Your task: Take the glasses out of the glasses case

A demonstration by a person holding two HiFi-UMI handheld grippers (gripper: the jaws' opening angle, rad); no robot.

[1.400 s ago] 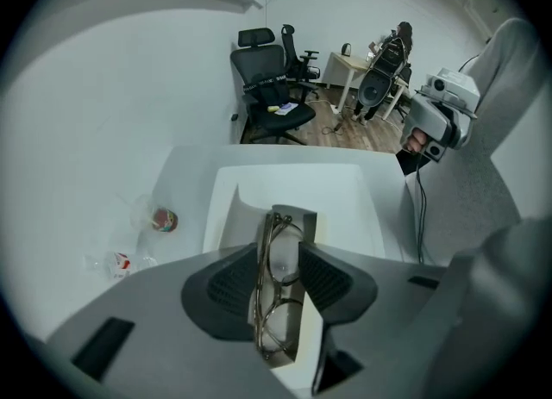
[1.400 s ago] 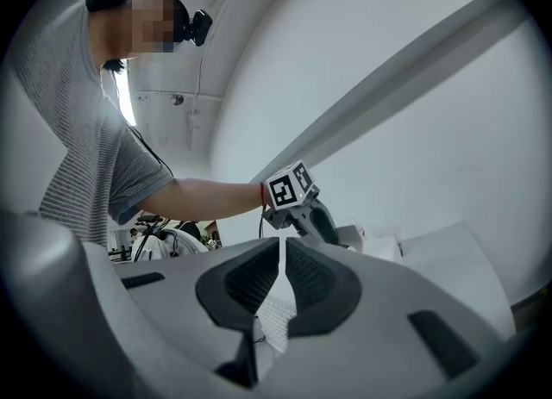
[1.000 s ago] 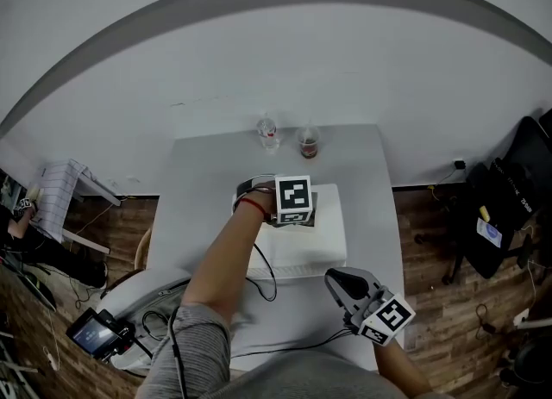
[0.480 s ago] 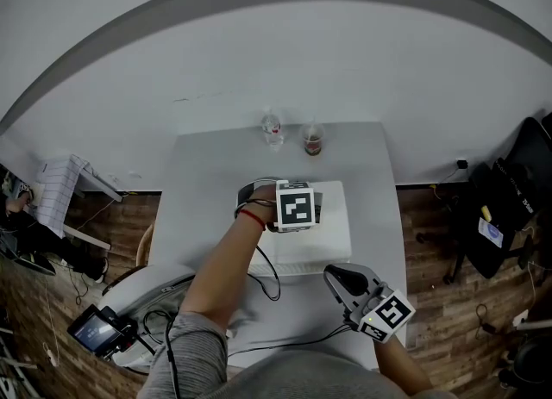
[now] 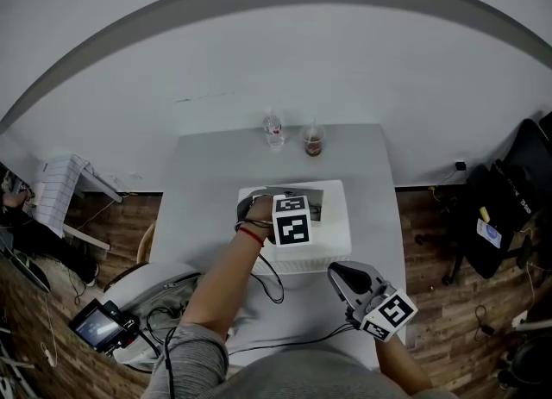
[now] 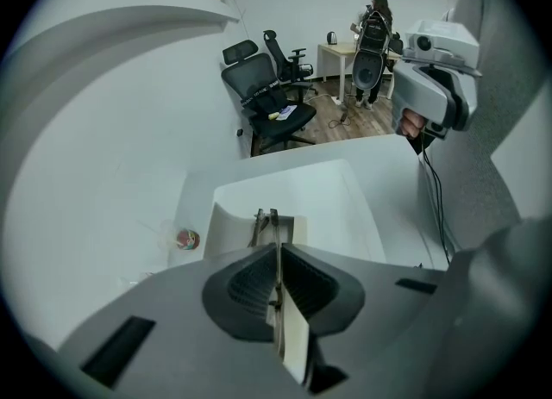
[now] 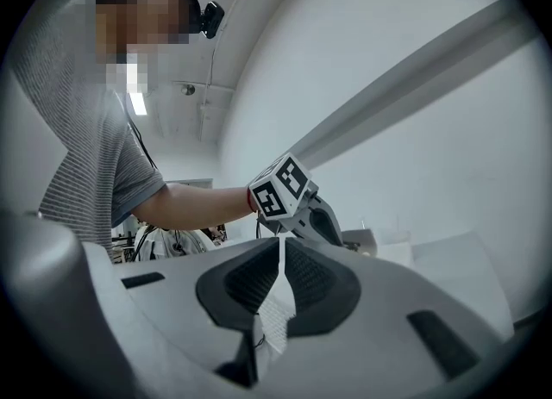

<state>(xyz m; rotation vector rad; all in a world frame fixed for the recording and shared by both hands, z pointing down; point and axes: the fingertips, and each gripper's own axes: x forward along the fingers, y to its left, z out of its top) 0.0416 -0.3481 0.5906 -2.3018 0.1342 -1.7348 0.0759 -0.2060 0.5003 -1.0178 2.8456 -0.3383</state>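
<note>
Your left claw (image 6: 276, 249) is closing on the glasses (image 6: 266, 227), whose thin frame runs straight ahead between its jaws, over the glasses case (image 5: 307, 201). Your right claw (image 7: 282, 246), closed and empty, sits well apart.

I'm working in an office: swivel chairs (image 6: 259, 96) and a desk (image 6: 339, 49) are standing far beyond my table (image 5: 207, 177).
</note>
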